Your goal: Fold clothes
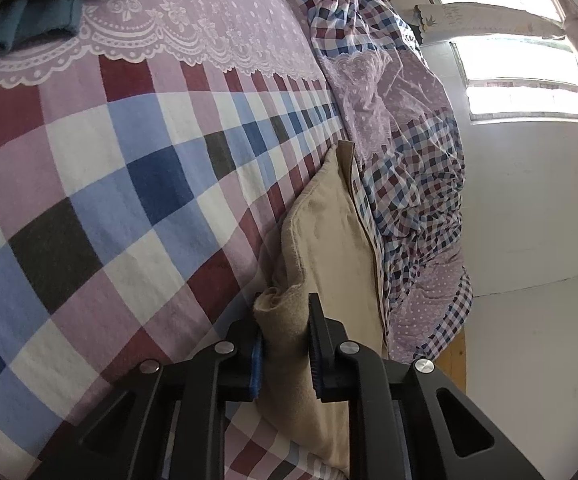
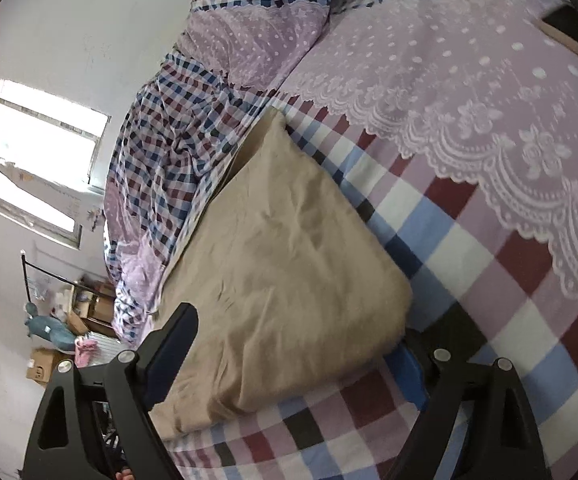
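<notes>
Left wrist view: we find the left gripper (image 1: 287,344) with its jaws clenched on a bunched edge of the beige, soft-napped folded garment (image 1: 325,236). The cloth rises in a roll between the blue pads (image 1: 256,364) and runs away from the camera as a narrow strip. It lies on the bed sheet of large maroon, blue, white and grey checks (image 1: 101,184), just beside the crumpled small-check quilt with lilac dotted panels (image 1: 405,160), which hangs over the bed's edge. The garment's far side is hidden behind its own fold, and its near end is cut off under the gripper body. A lilac dotted cover with a white lace border (image 1: 209,28) lies further up the bed. At the top left we note a blue-grey fabric item (image 1: 45,16), cut by the frame; we cannot tell what it is. A bright window (image 1: 525,76) is overexposed.

Right wrist view: the right gripper (image 2: 297,344) has its jaws released and spread wide, one to either side of the garment's near corner. The far jaw is largely hidden behind the cloth; we cannot tell whether either jaw touches it. The garment lies flat on the sheet, broad and faintly creased. Cardboard boxes and clutter (image 2: 69,320) at the lower left are too small to identify.
</notes>
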Demonstrator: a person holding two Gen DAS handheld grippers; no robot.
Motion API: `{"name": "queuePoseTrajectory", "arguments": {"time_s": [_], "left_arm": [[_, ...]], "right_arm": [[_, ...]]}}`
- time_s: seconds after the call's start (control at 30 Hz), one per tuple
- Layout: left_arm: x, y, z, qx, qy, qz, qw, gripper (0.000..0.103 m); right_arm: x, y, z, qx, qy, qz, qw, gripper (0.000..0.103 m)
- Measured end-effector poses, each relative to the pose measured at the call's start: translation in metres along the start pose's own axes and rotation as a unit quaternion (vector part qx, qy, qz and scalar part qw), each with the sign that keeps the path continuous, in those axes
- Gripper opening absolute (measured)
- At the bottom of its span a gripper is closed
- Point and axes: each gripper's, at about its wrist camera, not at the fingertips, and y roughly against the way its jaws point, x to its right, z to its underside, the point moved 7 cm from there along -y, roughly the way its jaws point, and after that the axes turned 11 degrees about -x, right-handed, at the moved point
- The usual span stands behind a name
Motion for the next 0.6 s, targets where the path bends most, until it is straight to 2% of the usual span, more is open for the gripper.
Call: {"name": "queuePoseTrajectory", "arguments": {"time_s": [0.13, 0.2, 0.3, 0.37, 0.43, 0.5, 0.6], "left_arm": [[0.003, -0.001, 0.000, 0.002, -0.007, 0.001, 1.0000, 0.018], [0.004, -0.002, 0.000, 0.002, -0.010, 0.001, 0.9999, 0.018], [0.002, -0.002, -0.002, 0.002, -0.011, 0.002, 0.9999, 0.017], [0.001, -0.001, -0.002, 0.002, -0.008, 0.005, 1.0000, 0.017], [0.001, -0.001, -0.002, 0.003, -0.006, 0.009, 0.9999, 0.016], [0.000, 0.001, -0.003, 0.005, -0.003, 0.014, 0.9999, 0.015], [0.000, 0.003, -0.004, 0.008, 0.001, 0.024, 0.9997, 0.014]], "right_arm": [[-0.005, -0.009, -0.004, -0.008, 0.008, 0.008, 1.000, 0.090], [-0.009, -0.015, -0.004, -0.014, 0.021, 0.015, 1.000, 0.085], [-0.006, -0.021, -0.003, -0.017, 0.024, 0.033, 0.999, 0.063], [0.003, -0.022, -0.003, -0.018, 0.013, 0.049, 0.999, 0.034], [0.010, -0.020, -0.004, -0.020, 0.002, 0.052, 0.998, 0.017], [0.014, -0.017, -0.005, -0.021, -0.004, 0.051, 0.998, 0.013], [0.005, -0.008, -0.006, -0.009, 0.022, 0.059, 0.998, 0.010]]}}
